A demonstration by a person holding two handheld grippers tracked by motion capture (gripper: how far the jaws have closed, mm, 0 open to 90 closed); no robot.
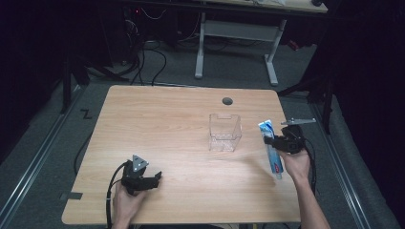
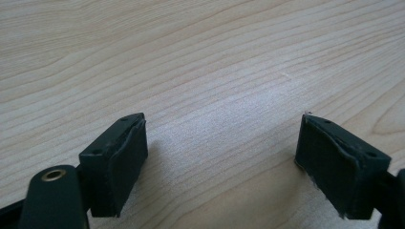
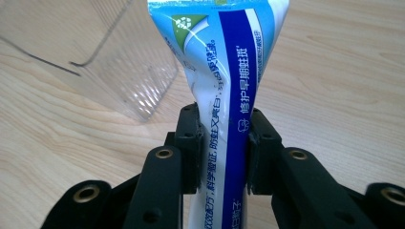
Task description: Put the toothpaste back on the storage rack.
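Right gripper (image 3: 222, 143) pinching toothpaste tube (image 3: 224, 71), lifted near table's right edge; clear plastic box (image 1: 225, 132) empty, drop-in left. Left gripper (image 2: 222, 162) spread, idle.

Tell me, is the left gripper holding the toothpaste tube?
No, the left gripper stands open over bare table, while the right gripper clamps the toothpaste tube.

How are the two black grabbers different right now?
The right gripper is shut on the blue-and-white toothpaste tube; the left gripper stands open with bare table between its jaws. The right one is beside the clear box; the left sits far from it. Both are black and hand-held.
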